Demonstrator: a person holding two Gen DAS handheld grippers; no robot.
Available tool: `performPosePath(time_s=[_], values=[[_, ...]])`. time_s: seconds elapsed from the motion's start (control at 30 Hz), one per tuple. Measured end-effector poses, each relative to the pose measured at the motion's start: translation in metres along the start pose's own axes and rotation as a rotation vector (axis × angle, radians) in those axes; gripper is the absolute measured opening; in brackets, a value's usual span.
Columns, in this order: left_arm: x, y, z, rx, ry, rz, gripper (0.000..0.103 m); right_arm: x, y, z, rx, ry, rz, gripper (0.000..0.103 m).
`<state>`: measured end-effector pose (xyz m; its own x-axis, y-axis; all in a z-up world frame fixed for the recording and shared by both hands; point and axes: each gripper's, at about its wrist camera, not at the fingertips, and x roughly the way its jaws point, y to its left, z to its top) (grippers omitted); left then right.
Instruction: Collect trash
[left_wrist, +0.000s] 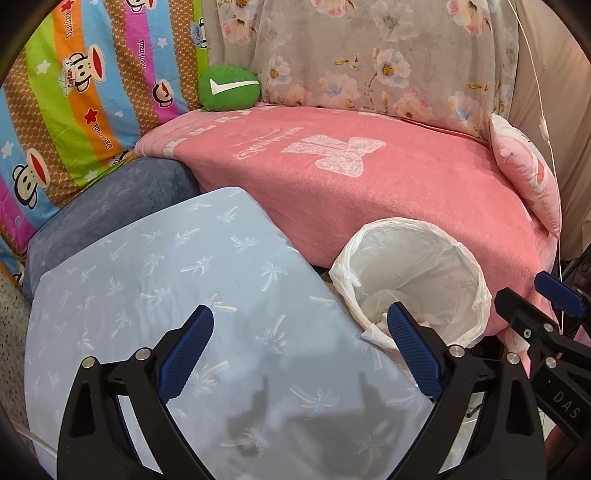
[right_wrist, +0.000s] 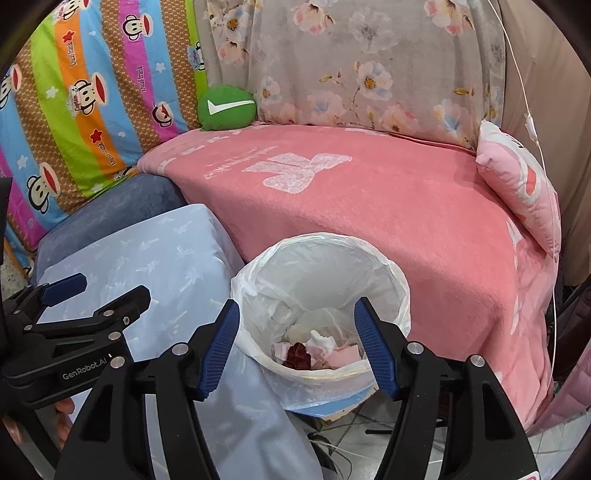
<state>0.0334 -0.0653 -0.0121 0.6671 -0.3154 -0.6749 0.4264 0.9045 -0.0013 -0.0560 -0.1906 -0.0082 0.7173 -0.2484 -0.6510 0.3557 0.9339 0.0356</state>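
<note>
Both grippers gape empty: right gripper (right_wrist: 295, 345) above round white-lined trash bin (right_wrist: 400, 291), left gripper (left_wrist: 299, 354) over pale-blue palm-print cushion (left_wrist: 166, 295) beside it. Risk: finger snagging loose liner, tipping bin.

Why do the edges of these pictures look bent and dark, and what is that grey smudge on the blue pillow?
Both views use fisheye lenses: straight lines bow and the corners go black. In the left wrist view, the smudge on the light blue pillow is the shadow of the open left gripper. In the right wrist view, soft even light shows scraps inside the lined trash bin sharply, between the open right gripper fingers.
</note>
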Motion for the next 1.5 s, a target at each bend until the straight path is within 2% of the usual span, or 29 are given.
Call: performPosePath(time_s=[0.2,0.33,0.6,0.67,0.7,0.93,1.5], values=[[0.002,-0.001,-0.003,-0.001,0.008,0.018,0.091,0.003,-0.005,-0.004,0.019,0.011,-0.009,0.074],[0.003,-0.005,-0.004,0.009,0.007,0.029,0.091,0.005,-0.007,-0.005,0.022,0.01,-0.013,0.085],[0.007,-0.01,-0.008,0.018,0.022,0.039,0.091,0.01,-0.011,-0.008,0.03,0.011,-0.028,0.089],[0.007,-0.011,-0.008,0.018,0.024,0.044,0.092,0.011,-0.012,-0.009,0.037,0.012,-0.029,0.092],[0.008,-0.012,-0.008,0.019,0.024,0.049,0.093,0.011,-0.012,-0.009,0.04,0.013,-0.029,0.098],[0.009,-0.012,-0.008,0.015,0.024,0.063,0.096,0.014,-0.016,-0.012,0.04,0.015,-0.055,0.098],[0.015,-0.012,-0.01,-0.003,0.048,0.088,0.096,0.017,-0.014,-0.019,0.013,0.029,-0.074,0.098]])
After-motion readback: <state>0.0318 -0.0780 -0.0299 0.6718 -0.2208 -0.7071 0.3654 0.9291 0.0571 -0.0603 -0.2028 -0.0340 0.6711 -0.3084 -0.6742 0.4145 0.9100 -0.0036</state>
